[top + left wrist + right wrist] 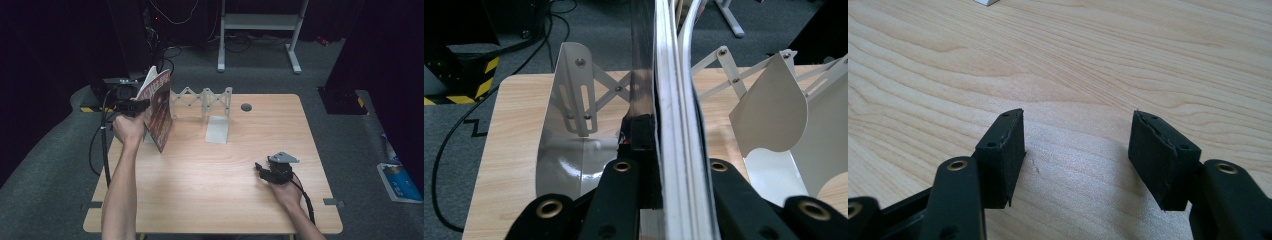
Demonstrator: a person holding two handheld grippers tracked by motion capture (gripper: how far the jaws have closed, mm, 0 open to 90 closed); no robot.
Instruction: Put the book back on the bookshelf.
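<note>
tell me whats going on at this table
A person works with a gripper in each hand. The left gripper is clamped on a magazine, holding it upright above the table's far left, beside the white expanding rack. The right gripper rests on the table near the right, open and holding nothing.

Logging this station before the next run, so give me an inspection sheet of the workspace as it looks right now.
Surface: wooden table, bare in front.
Job's things: magazine held upright at the left end of the white expanding rack.
Clutter: nothing seen.
Grippers: left gripper shut on the magazine; right gripper open, low over the wood, holding nothing.
Cables: black gripper cable hangs off the left edge.
Surroundings: dark room, grey carpet, white stand behind.
</note>
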